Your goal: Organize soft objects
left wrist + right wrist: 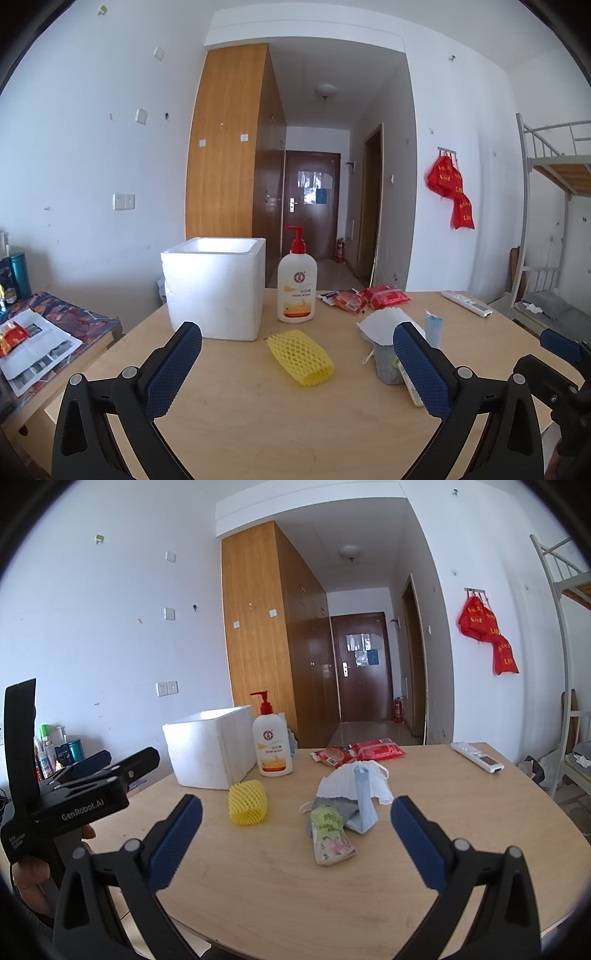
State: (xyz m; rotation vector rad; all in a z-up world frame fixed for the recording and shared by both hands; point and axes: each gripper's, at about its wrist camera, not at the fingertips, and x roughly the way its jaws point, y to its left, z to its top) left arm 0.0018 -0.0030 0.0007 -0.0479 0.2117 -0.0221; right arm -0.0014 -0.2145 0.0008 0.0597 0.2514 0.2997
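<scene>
A yellow foam net sleeve (301,357) (247,802) lies mid-table, ahead of both grippers. To its right is a pile: a white face mask (351,783) (382,325), a grey cloth (338,808) (386,363), a light blue mask pack (362,805) and a green tissue pack (330,836). A white foam box (216,288) (212,747) stands open at the back left. My left gripper (297,369) is open and empty, short of the sleeve. My right gripper (297,843) is open and empty, short of the pile.
A lotion pump bottle (297,284) (271,744) stands beside the box. Red snack packets (364,297) (356,753) and a white remote (467,302) (476,757) lie at the back. A side table with papers (33,350) is at left. A bunk bed (554,221) is at right.
</scene>
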